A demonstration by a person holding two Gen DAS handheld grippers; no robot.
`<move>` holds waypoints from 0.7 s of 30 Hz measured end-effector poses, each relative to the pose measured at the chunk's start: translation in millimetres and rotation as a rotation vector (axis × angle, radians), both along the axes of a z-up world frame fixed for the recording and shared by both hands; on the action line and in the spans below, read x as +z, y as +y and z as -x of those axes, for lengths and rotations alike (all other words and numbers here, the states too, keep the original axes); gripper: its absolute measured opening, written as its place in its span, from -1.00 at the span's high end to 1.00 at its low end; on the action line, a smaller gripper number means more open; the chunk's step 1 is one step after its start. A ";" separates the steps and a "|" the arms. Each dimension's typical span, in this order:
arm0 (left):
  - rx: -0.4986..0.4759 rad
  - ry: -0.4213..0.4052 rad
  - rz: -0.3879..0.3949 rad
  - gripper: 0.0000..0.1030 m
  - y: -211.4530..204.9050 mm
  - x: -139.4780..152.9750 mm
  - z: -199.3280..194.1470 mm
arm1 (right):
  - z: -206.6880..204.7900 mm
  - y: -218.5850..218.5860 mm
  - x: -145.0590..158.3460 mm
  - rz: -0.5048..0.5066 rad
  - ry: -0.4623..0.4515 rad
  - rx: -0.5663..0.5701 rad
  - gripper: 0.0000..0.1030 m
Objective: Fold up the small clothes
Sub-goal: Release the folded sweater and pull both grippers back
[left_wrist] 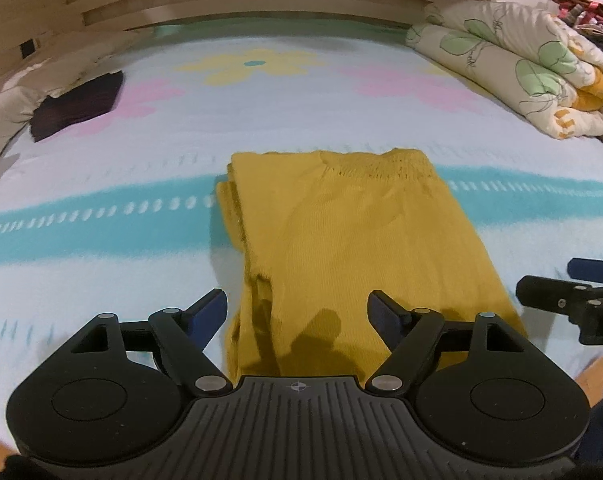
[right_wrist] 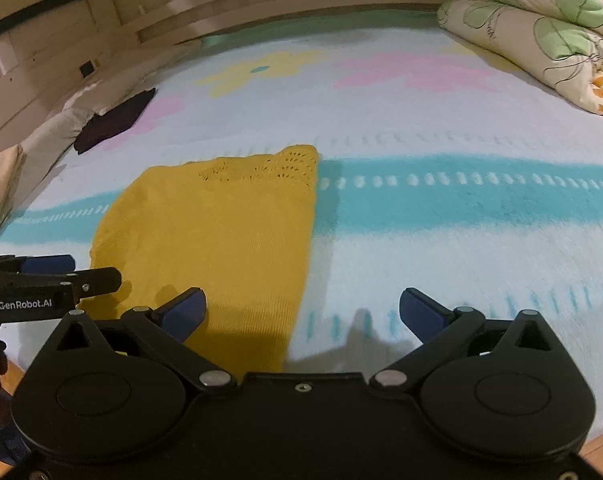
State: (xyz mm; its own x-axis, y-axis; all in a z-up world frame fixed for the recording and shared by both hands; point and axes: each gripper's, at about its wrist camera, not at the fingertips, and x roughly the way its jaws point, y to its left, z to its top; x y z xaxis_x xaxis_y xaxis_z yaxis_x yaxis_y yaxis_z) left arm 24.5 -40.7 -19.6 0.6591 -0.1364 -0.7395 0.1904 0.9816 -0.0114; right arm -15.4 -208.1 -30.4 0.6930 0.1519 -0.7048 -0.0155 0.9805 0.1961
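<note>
Two grippers, both spread wide and gripping nothing. Left gripper (left_wrist: 297, 312) hovers over the near end of the yellow knit garment (left_wrist: 353, 240), which lies folded lengthwise on the bedspread (left_wrist: 101, 264), across its teal stripe (lacy hem at the far end). Right gripper (right_wrist: 303, 312) straddles the garment's right edge: left finger over yellow knit, right finger over bare bedspread. Each gripper shows at the edge of the other's view, just beside it. Dark folded cloth (left_wrist: 77, 106) sits far left, rolled floral quilt (left_wrist: 517, 68) far right, both well apart from the garment.
</note>
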 end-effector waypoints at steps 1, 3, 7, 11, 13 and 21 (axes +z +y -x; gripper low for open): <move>0.006 0.001 -0.002 -0.48 -0.2 -0.8 3.3 | 3.3 0.7 0.3 0.002 -0.005 0.000 -0.99; 0.018 0.003 -0.016 -0.48 -1.7 -2.8 11.1 | 10.0 3.1 0.4 0.004 -0.013 0.003 -0.99; 0.026 -0.016 -0.045 -0.48 -4.4 -5.6 27.2 | 19.9 10.3 1.8 0.029 -0.033 0.015 -0.99; 0.052 -0.010 -0.026 -0.48 -0.3 -8.0 38.3 | 28.8 14.0 3.8 0.034 -0.051 0.014 -0.99; 0.055 -0.003 -0.016 -0.47 1.7 -9.3 41.6 | 31.3 15.6 4.6 0.030 -0.056 0.013 -0.99; 0.072 -0.041 -0.037 -0.47 2.8 -5.3 51.7 | 35.7 23.7 9.0 0.036 -0.075 0.031 -0.99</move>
